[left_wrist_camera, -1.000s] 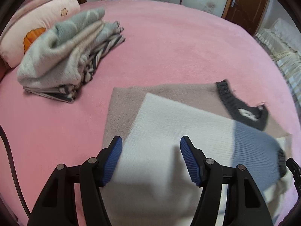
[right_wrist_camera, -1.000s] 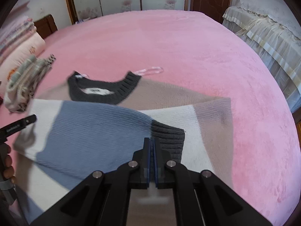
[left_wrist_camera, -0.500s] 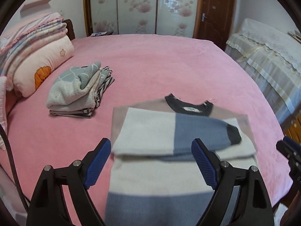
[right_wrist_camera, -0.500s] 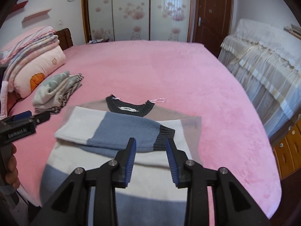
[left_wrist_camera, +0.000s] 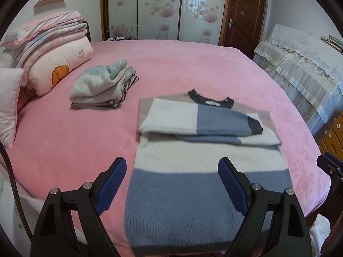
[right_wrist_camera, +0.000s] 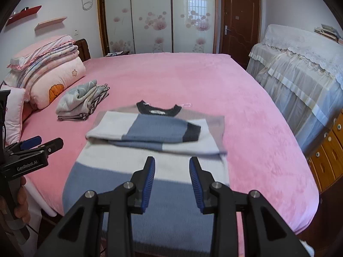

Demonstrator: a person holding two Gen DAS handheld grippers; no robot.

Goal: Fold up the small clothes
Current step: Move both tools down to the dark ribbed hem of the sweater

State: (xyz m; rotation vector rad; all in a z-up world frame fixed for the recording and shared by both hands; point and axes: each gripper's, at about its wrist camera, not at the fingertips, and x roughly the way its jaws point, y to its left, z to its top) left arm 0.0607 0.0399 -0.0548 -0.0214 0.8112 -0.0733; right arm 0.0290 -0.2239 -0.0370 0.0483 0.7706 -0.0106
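Observation:
A small knit sweater (left_wrist_camera: 205, 184) in blue, cream and beige bands lies flat on the pink bed, collar away from me; it also shows in the right wrist view (right_wrist_camera: 150, 167). Both sleeves (left_wrist_camera: 203, 120) are folded across its chest. My left gripper (left_wrist_camera: 171, 184) is open and empty, raised above the sweater's hem end. My right gripper (right_wrist_camera: 172, 177) is open and empty, also above the lower body. The left gripper shows at the left edge of the right wrist view (right_wrist_camera: 40, 143).
A stack of folded clothes (left_wrist_camera: 103, 87) sits on the bed (left_wrist_camera: 64, 141) to the far left of the sweater. Pillows and folded quilts (left_wrist_camera: 47, 53) are at the far left. A covered sofa (left_wrist_camera: 304, 70) and a wooden drawer unit (right_wrist_camera: 330, 150) stand to the right.
Both grippers pulled back and up from the sweater toward the bed's near edge. The right gripper, shut a second ago by the sleeve cuff, opened. The sleeve now lies across the chest.

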